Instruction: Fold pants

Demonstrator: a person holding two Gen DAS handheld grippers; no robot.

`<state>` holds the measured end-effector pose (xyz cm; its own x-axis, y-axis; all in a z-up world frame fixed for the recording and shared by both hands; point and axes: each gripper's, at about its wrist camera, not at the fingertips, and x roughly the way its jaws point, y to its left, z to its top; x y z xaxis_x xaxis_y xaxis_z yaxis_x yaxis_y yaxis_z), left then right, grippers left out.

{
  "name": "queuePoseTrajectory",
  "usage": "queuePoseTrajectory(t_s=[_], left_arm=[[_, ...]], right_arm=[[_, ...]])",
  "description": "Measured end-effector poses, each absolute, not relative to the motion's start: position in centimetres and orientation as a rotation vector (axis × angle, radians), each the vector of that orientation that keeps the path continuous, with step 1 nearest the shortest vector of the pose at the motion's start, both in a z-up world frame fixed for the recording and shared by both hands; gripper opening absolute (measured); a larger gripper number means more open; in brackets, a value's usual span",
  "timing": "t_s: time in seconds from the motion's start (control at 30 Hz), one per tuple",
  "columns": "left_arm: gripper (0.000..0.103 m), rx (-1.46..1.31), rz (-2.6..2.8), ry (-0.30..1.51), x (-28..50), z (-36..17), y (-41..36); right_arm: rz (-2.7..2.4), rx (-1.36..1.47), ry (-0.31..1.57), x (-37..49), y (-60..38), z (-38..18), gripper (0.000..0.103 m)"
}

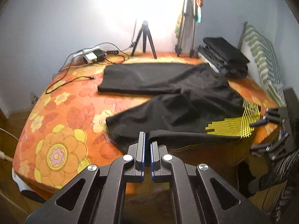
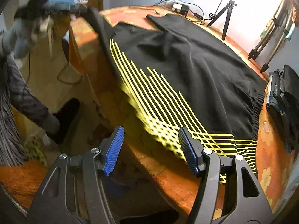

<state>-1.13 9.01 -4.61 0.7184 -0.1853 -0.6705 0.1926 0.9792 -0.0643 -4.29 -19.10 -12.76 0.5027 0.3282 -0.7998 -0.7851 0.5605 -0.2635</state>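
Black pants (image 1: 186, 97) with yellow stripes lie spread on a bed with an orange flowered cover (image 1: 61, 130). My left gripper (image 1: 147, 138) is shut on a black edge of the pants at the near side, lifting it off the cover. In the right wrist view the pants (image 2: 186, 65) fill the middle, and that lifted edge runs up to the blurred left gripper (image 2: 74, 9) at the top left. My right gripper (image 2: 151, 128) stands open over the bed edge beside the striped waist part, nothing between its pads. It also shows at the right in the left wrist view (image 1: 252, 136).
A stack of folded dark clothes (image 1: 224, 57) sits at the far right corner, beside a striped pillow (image 1: 261, 56). A small tripod (image 1: 143, 39), a tall tripod (image 1: 186, 28) and a power strip with cables (image 1: 91, 56) stand along the far edge. A person's foot (image 2: 65, 119) is beside the bed.
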Motion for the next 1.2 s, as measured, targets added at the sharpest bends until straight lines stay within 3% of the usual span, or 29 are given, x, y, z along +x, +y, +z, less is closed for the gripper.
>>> queuePoseTrajectory(t_s=[0.6,0.7,0.77,1.2], left_arm=[[0.003,-0.029,-0.170,0.707,-1.1,-4.0,10.8],[0.002,-0.016,-0.171,0.709,-1.1,-4.2,10.3],[0.002,-0.016,-0.169,0.706,-1.2,-4.1,10.1],[0.002,-0.022,-0.135,0.664,1.2,-2.3,10.8]], right_arm=[[0.546,-0.624,0.794,-0.3,-25.2,-11.7,0.063],[0.552,-0.649,0.802,-0.1,-25.1,-12.3,0.039],[0.585,-0.649,0.809,-0.2,-24.5,-12.4,0.010],[0.470,-0.565,0.569,0.9,-23.9,-5.5,0.003]])
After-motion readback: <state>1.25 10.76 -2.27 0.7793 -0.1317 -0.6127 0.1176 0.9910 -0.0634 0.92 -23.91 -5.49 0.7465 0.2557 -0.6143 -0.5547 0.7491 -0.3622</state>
